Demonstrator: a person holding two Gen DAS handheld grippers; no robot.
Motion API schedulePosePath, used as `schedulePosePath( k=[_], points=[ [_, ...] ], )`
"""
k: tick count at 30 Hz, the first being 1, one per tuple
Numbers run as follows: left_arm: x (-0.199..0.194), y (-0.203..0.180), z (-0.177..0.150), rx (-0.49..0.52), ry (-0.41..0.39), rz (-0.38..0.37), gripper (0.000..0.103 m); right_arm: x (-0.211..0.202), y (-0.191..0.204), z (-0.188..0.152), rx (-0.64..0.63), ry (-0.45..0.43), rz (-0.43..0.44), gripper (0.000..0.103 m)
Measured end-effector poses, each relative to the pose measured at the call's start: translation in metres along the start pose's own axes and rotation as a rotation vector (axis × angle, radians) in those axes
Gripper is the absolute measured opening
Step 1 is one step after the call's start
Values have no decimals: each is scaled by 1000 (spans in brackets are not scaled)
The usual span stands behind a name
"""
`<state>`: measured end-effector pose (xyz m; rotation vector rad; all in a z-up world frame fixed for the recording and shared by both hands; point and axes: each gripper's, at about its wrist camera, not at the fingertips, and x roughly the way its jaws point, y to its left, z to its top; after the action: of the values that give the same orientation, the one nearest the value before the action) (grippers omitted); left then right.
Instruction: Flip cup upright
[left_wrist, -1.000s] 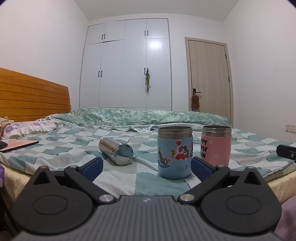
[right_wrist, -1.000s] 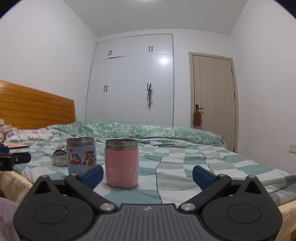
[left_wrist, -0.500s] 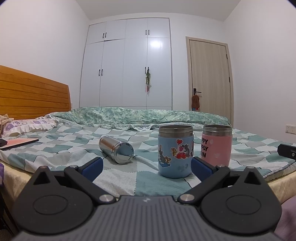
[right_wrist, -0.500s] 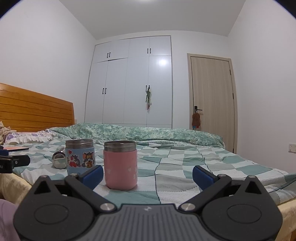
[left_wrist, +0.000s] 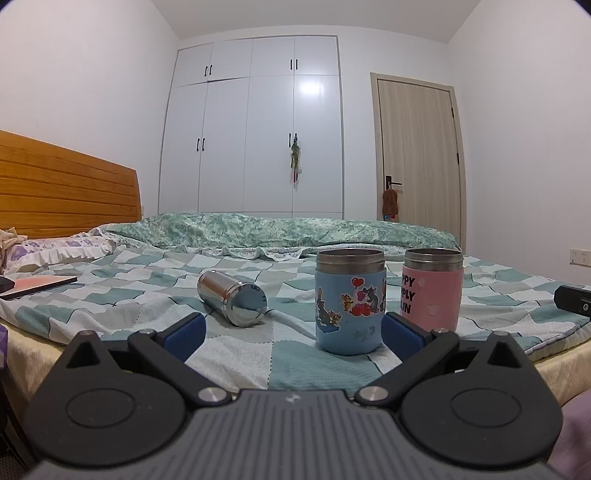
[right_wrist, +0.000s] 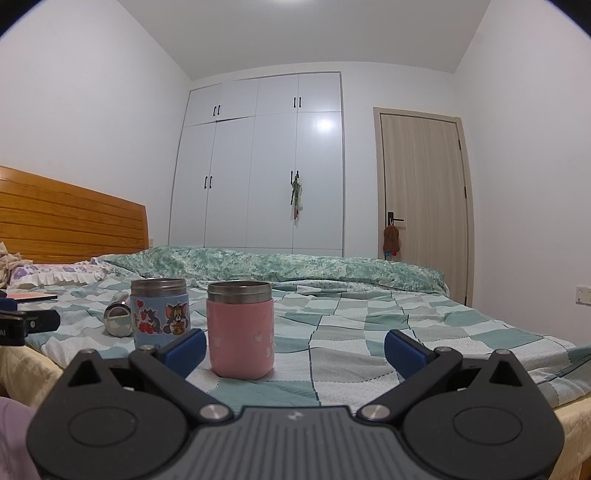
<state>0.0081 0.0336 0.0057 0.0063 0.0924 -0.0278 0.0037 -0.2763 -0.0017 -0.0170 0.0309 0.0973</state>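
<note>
On checkered bedspread (left_wrist: 236, 354): steel cup (left_wrist: 232, 302) lying on side, left of upright blue cartoon cup (left_wrist: 349, 306) and pink cup (left_wrist: 431, 291) lettered "PPY PPLY IN". Left gripper (left_wrist: 291, 332), right gripper (right_wrist: 293, 347) both spread wide, empty. White wardrobe (left_wrist: 255, 129), wooden door (left_wrist: 417, 155) behind.

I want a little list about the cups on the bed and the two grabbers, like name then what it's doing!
steel cup: lying on its side on the bed, not yet upright
blue cup: upright, cartoon stickers, right of the steel cup
pink cup: upright, close beside the blue cup
left gripper: open, holding nothing, short of the cups
right gripper: open, holding nothing, pink cup just ahead on its left side
book: flat on the bed, far left
</note>
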Motion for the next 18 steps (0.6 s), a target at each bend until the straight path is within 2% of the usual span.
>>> schedulePosePath(
  k=[18],
  points=[
    [0, 1, 1, 4, -5, -6, 103, -1, 0, 0, -2, 0, -1, 103]
  ],
)
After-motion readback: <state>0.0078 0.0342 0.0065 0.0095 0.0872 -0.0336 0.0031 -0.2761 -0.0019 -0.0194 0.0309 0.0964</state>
